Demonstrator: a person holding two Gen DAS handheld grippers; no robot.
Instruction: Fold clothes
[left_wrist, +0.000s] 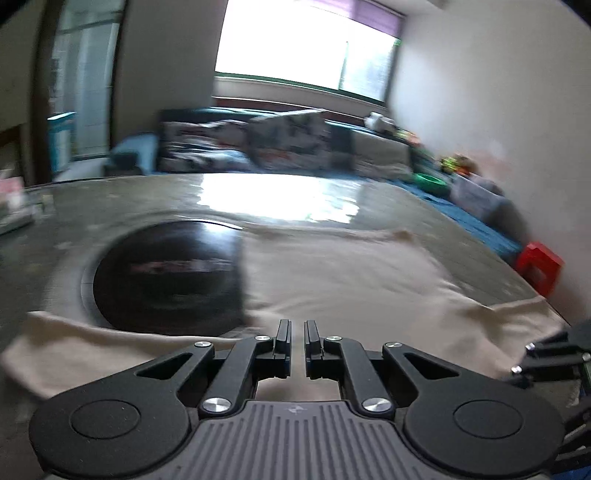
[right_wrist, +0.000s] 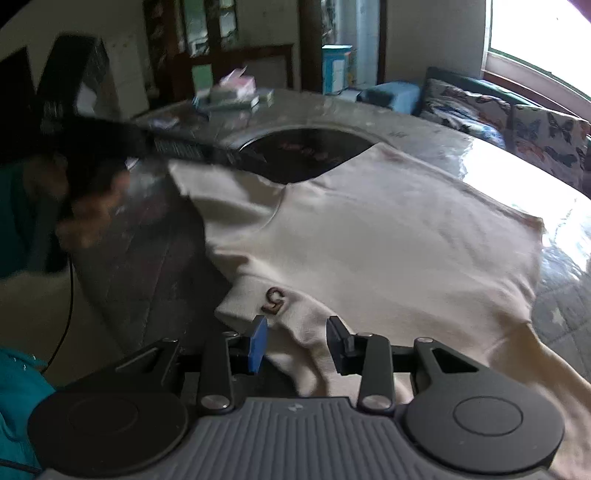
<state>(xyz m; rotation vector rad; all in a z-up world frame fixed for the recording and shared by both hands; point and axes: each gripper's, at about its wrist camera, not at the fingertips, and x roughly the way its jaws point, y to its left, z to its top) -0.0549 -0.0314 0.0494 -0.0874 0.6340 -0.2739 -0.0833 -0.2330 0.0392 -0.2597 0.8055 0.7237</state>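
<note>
Lying spread over a grey stone-look table (right_wrist: 140, 258), a cream T-shirt (right_wrist: 388, 236) covers part of a round black inset plate (right_wrist: 306, 151) sunk in the tabletop. One sleeve (right_wrist: 207, 181) reaches toward the plate's near edge; a small brown figure "5" (right_wrist: 275, 297) sits on the folded-up edge of cloth closest to the right wrist camera.

Right gripper (right_wrist: 299, 341): jaws stand partly apart, a blue pad (right_wrist: 258, 343) on one finger, a black one on the other. A ridge of the shirt's cloth lies between them. Whether the pads actually press on it cannot be told from this view.

Left gripper (left_wrist: 297, 339): the two black fingers stand almost together, only a thin slit between them, nothing seen in the slit. It hangs over the near edge of the shirt, with the cloth running under it toward the black plate. This view is motion-blurred.

Right wrist view, far left: a blurred hand (right_wrist: 92, 218) with a dark gripper body above it, over the table's edge, apart from the sleeve.

Background: a sofa with butterfly-print cushions (right_wrist: 546, 140) under a bright window (left_wrist: 306, 48); books stacked (right_wrist: 236, 92) at the table's far side; a red stool (left_wrist: 539, 262) by the wall.
</note>
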